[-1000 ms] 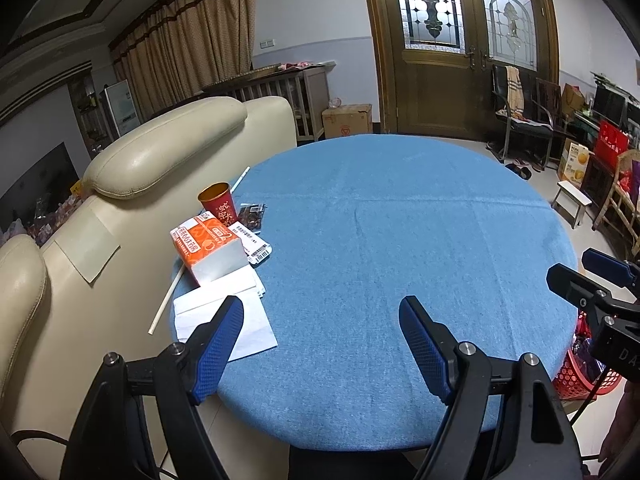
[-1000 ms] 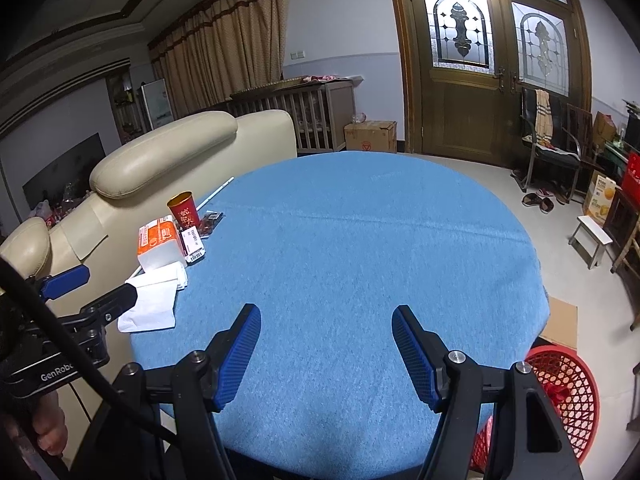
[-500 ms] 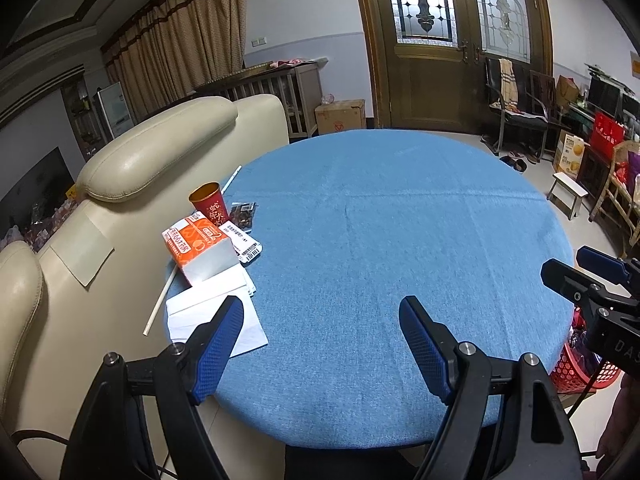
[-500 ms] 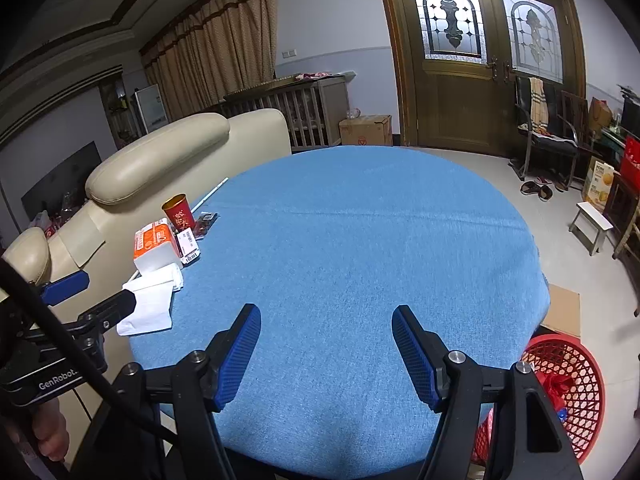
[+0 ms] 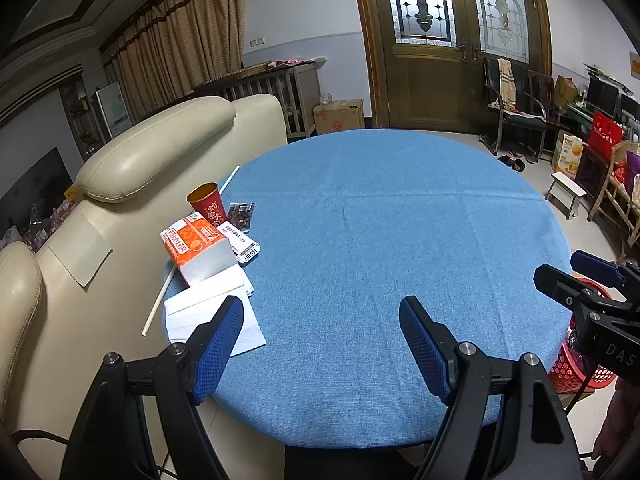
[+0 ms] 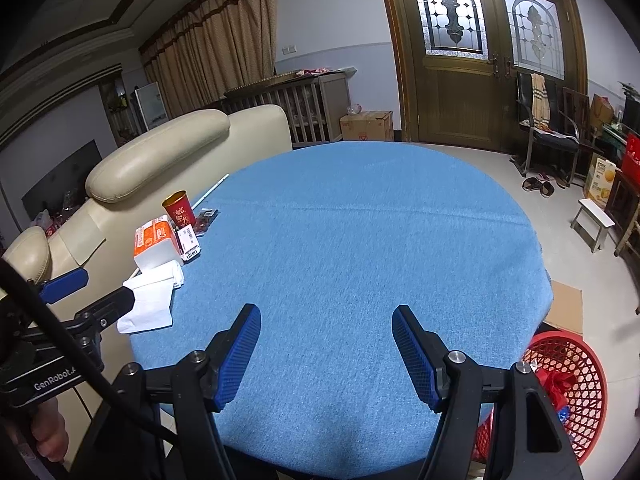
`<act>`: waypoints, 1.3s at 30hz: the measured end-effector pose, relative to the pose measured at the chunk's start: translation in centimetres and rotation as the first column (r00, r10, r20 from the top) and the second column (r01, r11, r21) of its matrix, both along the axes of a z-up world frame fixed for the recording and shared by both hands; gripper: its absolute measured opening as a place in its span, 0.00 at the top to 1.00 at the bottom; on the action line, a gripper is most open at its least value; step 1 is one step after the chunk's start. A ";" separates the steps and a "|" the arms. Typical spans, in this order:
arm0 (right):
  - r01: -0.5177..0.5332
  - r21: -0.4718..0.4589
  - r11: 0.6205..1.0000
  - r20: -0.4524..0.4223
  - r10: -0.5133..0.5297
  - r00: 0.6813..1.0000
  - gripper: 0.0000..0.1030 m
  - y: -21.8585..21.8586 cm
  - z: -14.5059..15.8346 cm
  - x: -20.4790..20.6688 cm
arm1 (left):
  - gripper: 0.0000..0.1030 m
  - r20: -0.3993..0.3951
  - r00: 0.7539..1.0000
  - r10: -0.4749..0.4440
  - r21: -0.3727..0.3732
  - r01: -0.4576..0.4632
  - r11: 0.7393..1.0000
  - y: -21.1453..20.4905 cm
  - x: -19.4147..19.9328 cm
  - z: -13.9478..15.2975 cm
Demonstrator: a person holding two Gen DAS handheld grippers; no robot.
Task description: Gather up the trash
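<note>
Trash lies at the left edge of the round blue table (image 5: 380,220): a red paper cup (image 5: 207,203), an orange and white carton (image 5: 196,250), a white label packet (image 5: 242,242), a dark snack wrapper (image 5: 241,216), white paper napkins (image 5: 208,312) and a long straw (image 5: 158,304). My left gripper (image 5: 322,316) is open and empty above the table's near edge, right of the napkins. My right gripper (image 6: 326,322) is open and empty over the near table edge. The cup (image 6: 179,209), the carton (image 6: 154,242) and the napkins (image 6: 150,302) also show in the right wrist view.
A red mesh basket (image 6: 568,372) with some trash stands on the floor at the table's right. A cream leather sofa (image 5: 132,160) presses against the table's left side. Chairs, boxes and a small stool (image 6: 592,220) stand at the right by the wooden door.
Both grippers have drawn slightly back and up from the table, so the trash looks a little farther. Both stay open and empty.
</note>
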State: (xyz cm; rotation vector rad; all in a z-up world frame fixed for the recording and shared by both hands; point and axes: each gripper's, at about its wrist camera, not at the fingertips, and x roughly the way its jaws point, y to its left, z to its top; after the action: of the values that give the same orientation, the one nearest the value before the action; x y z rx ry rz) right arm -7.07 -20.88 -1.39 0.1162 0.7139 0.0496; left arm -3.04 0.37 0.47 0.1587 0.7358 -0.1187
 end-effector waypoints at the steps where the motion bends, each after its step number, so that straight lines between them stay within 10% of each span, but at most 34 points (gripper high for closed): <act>1: 0.000 0.001 1.000 -0.003 0.000 1.000 0.30 0.0 -0.1 0.0 | 0.22 -0.002 1.000 0.001 0.000 -0.001 1.000 0.0 0.0 0.0; 39: 0.021 0.000 1.000 -0.031 -0.021 0.999 0.30 -0.1 -1.3 1.1 | 0.22 -0.063 0.998 0.000 -0.016 -0.001 1.000 0.4 0.9 -1.8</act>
State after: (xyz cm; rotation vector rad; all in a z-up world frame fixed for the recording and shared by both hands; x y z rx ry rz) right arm -5.92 -20.99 -2.73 0.1245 0.7434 0.0277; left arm -2.10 0.75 -1.36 0.1396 0.7976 -0.1292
